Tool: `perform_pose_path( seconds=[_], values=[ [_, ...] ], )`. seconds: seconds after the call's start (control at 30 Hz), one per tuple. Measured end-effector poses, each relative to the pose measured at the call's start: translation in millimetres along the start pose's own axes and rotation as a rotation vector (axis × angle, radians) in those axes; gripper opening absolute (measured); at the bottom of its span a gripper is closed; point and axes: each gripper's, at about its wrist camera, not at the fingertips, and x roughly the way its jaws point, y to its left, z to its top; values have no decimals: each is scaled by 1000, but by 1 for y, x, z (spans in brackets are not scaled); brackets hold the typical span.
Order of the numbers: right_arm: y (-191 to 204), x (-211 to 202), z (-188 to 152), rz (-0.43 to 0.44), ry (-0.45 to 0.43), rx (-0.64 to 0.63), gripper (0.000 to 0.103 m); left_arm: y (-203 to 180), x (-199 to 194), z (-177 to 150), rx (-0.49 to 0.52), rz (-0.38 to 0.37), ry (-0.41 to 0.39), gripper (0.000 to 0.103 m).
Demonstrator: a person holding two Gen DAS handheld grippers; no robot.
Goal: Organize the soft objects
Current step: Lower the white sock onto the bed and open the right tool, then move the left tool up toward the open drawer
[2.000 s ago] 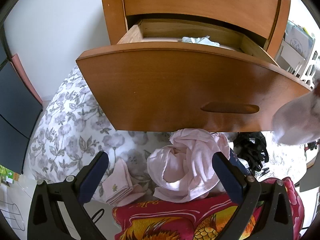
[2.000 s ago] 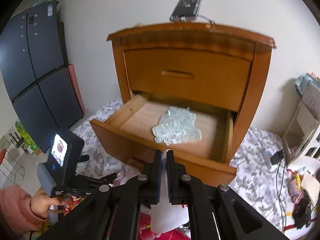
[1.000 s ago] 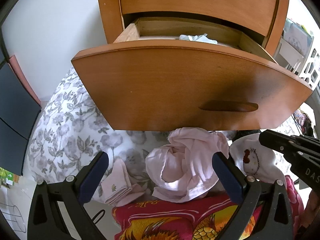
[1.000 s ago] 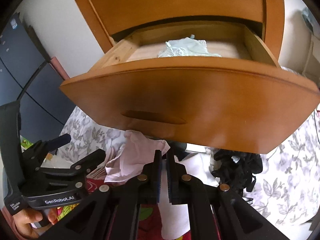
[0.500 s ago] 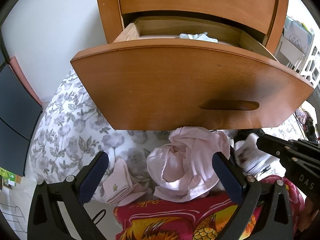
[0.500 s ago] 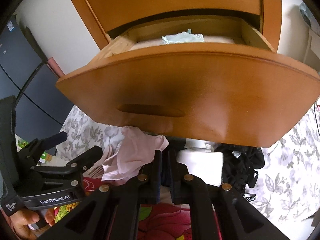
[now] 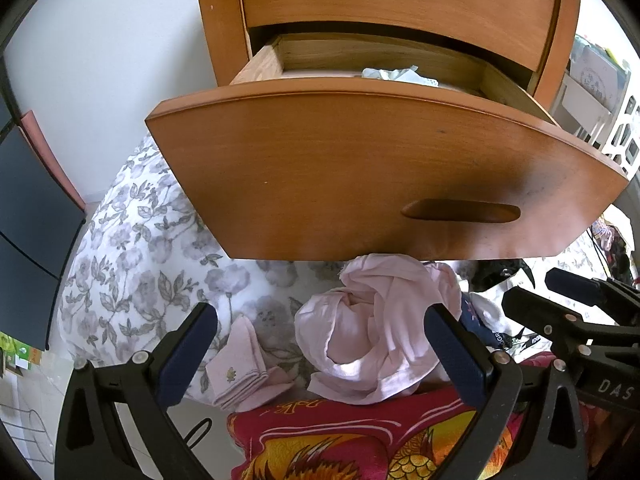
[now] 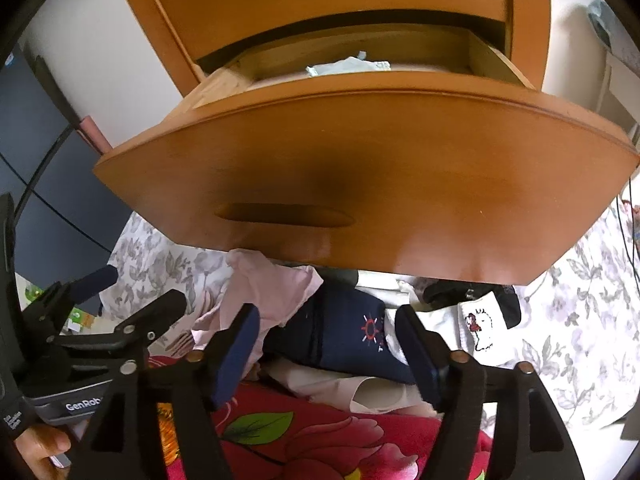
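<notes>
Your right hand-held gripper (image 8: 328,344) has just spread open over the navy garment (image 8: 344,336) below the drawer (image 8: 360,184), lined up to grab it.

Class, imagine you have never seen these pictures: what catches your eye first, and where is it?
The pulled-out wooden drawer fills the upper middle, with a pale green cloth inside. Below it, a crumpled pink garment lies on the floral sheet, framed by the open left hand-held gripper.

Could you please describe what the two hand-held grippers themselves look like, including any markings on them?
The left hand-held gripper and the right hand-held gripper look alike: matte black angular frames with silver rivets and two fingers faced with dark blue pads. White lettering reads "GenRob" on the left one's body and "DAS" on the right one's.
</notes>
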Motion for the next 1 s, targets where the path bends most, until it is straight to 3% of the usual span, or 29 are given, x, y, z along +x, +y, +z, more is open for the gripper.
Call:
perform_pose_path(
  seconds=[0.43,0.83,1.0],
  values=[
    [-1,-11,-2,-53,-64,17,100,-1,-1,0,1,4,-2,103],
    [-9,-25,-5,-50,-127,69,102,0,-4,1,-10,-3,-9,103],
    [-6,-35,-7,-101,-160,56,102,3,-5,1,-34,-19,-18,103]
  ],
)
